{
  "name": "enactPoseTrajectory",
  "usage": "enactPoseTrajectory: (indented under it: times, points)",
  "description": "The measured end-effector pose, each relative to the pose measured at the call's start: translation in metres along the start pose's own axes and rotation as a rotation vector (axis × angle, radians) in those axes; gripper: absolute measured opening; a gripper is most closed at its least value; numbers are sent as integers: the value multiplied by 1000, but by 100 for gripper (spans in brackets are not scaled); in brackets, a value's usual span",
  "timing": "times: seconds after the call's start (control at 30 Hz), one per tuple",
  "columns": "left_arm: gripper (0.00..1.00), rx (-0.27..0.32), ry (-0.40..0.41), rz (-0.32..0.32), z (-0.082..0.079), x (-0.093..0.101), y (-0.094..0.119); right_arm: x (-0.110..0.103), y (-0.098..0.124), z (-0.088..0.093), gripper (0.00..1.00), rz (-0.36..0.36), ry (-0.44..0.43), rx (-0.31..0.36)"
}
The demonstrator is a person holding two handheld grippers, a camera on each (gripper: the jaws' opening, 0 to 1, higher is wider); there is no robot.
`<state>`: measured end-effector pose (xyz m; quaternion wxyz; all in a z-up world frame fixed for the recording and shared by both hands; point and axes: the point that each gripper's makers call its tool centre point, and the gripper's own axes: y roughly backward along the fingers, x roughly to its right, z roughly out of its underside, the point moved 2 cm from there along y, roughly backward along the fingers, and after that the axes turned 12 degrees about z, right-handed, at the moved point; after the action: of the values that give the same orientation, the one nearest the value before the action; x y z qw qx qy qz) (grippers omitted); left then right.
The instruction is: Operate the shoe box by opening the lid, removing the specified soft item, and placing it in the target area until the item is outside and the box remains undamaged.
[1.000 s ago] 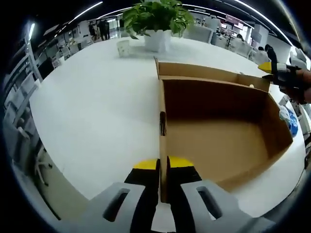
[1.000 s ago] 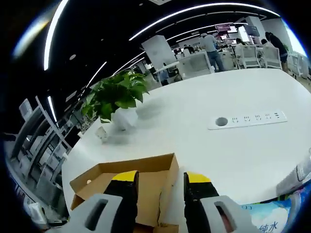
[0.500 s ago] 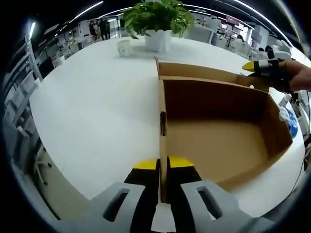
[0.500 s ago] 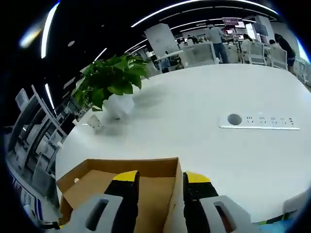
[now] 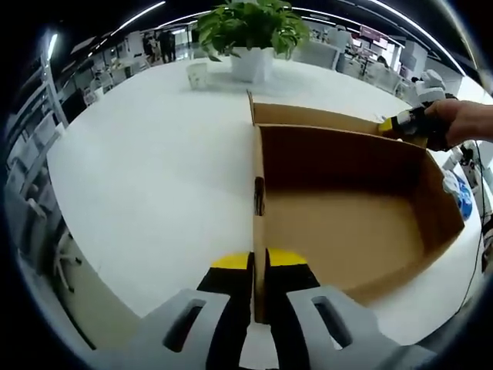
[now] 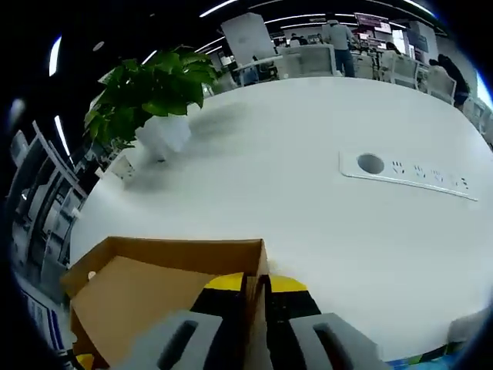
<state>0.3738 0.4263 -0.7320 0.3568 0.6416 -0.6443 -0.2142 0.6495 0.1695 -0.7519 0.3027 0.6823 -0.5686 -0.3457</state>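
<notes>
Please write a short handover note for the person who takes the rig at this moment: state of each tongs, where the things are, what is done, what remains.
Left tongs: shut on the near wall of the open brown cardboard shoe box.
Right tongs: shut on the box's far flap; seen also in the left gripper view.
Box: on the round white table, lid open; the interior that shows looks empty.
Potted green plant stands beyond the box.
Done: lid opened.
Left: the soft item's removal cannot be confirmed; a blue-and-white package lies beside the box.

The shoe box (image 5: 339, 208) is plain brown cardboard, matt and unprinted, with raw cut edges. The counter (image 5: 154, 177) is smooth white laminate with a faint sheen. Each hand-held gripper (image 5: 258, 266) has grey matt plastic jaws tipped yellow.
</notes>
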Motion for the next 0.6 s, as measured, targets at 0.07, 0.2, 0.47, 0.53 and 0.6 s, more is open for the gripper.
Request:
enactPoseTrajectory:
  times: [0.07,0.2,0.47,0.53,0.6]
  points:
    - [4,3,16,2,0,0,0,2,1,2,0,24,-16,-15]
    - [4,0,8,0,0,0,0,0,6,2,0,43,1,-12]
    - [4,-8,0,-7,1,1,-1,2,22,-12,0,33,-23,38]
    - [4,-11,-5,-10,2,1,-2,0,27,-14,0,32,-17,49]
    - [4,-13,-8,-9,2,1,-2,1,32,-16,0,33,-17,60]
